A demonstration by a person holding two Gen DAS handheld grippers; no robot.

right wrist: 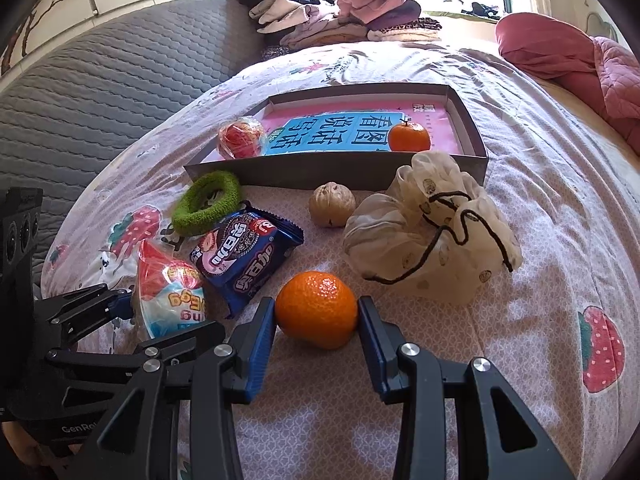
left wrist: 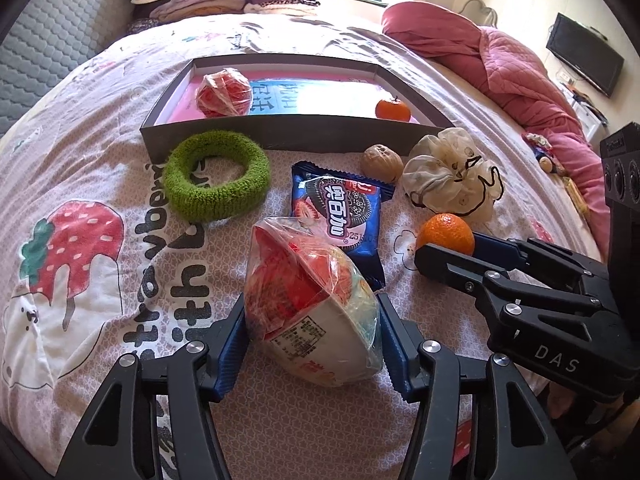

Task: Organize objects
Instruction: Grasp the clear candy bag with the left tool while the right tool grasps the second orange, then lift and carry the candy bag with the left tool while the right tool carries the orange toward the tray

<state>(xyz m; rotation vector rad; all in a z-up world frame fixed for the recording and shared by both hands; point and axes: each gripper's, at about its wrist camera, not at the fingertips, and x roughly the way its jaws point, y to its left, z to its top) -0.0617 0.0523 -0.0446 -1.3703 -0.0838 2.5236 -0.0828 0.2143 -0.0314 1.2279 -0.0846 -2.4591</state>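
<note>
On the quilted bed (left wrist: 320,432), the left gripper (left wrist: 312,340) clamps a crinkly plastic-wrapped bowl (left wrist: 312,304); the right gripper (right wrist: 318,320) squeezes a dimpled round orange (right wrist: 316,308) just before the cardboard tray (right wrist: 340,172).

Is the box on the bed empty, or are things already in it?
Not empty: the box holds a tangerine and a wrapped snack on a book.
</note>
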